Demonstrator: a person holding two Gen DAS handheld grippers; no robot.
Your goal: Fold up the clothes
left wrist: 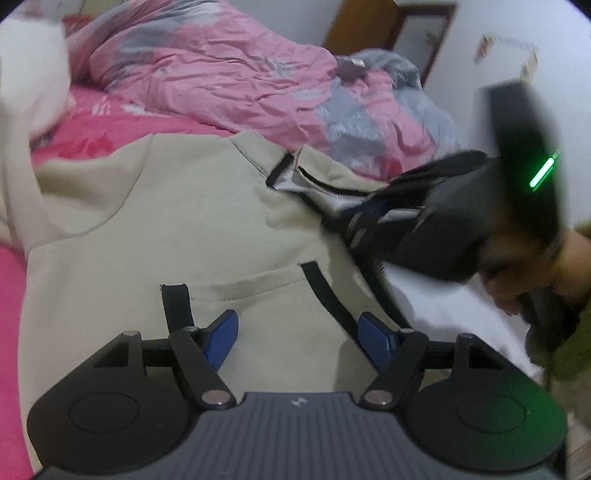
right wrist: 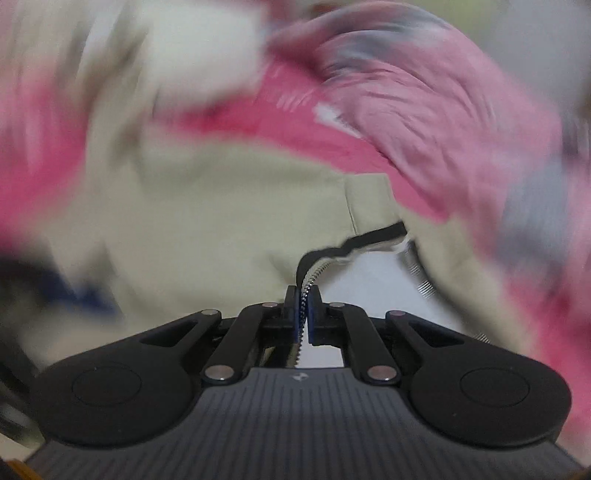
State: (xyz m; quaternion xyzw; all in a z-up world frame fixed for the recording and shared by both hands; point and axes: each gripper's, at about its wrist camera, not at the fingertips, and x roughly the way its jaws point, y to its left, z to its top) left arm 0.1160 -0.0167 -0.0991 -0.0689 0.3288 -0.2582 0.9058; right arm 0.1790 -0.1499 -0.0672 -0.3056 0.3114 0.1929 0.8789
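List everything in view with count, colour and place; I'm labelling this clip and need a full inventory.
Hoodie: one, beige with black drawstrings and a zipper, spread on the bed in front of both grippers.
Sheet: one, bright pink, under the hoodie.
Quilt: one, pale pink with grey patches, bunched behind the hoodie.
White fabric: one, blurred, far left; what it is cannot be told.
Wooden frame: one, brown, against the white back wall.
Left gripper: one, black with blue pads, open above the hoodie's pocket.
Right gripper: one, black with blue pads, shut on the hoodie's zipper edge.
Hand: one, at the right edge, holding the right gripper.
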